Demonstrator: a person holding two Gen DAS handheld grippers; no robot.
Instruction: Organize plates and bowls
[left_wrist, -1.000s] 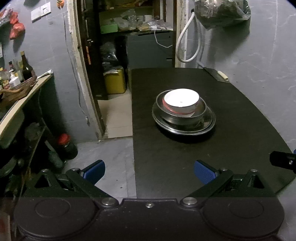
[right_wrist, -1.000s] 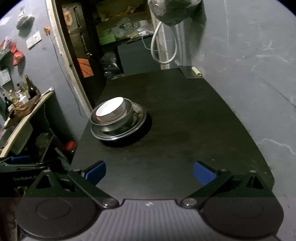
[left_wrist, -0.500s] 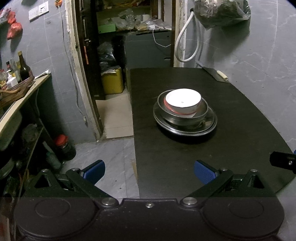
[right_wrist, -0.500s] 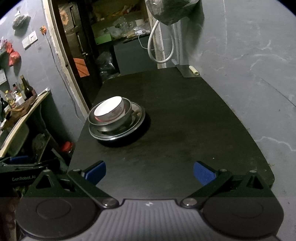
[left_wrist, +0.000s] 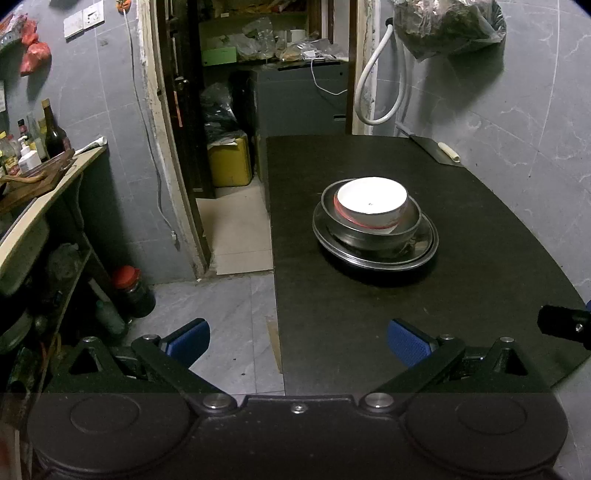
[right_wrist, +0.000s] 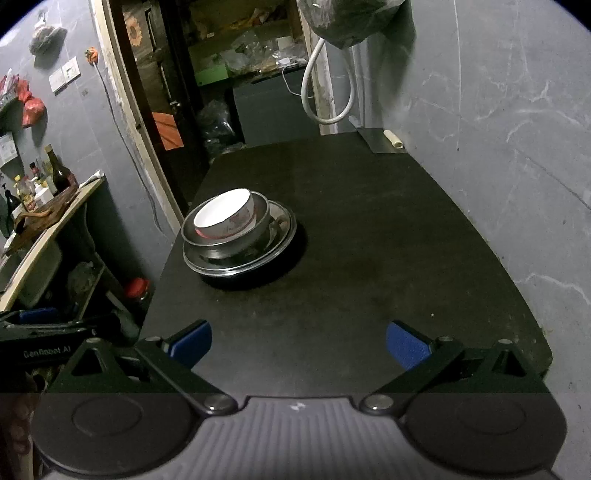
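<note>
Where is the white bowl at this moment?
The white bowl sits nested inside the steel bowl, which stands on the steel plate, near the left edge of the black table, seen in both wrist views.

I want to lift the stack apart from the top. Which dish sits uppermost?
The white bowl, the only ceramic piece, with a red pattern outside. It nests in the steel bowl, which rests on the steel plate.

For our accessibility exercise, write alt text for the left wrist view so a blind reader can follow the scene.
A white bowl sits nested in a steel bowl on a steel plate, stacked on a black table. In the foreground the left gripper is open and holds nothing, short of the stack. A doorway and a cluttered shelf lie to the left.
</note>
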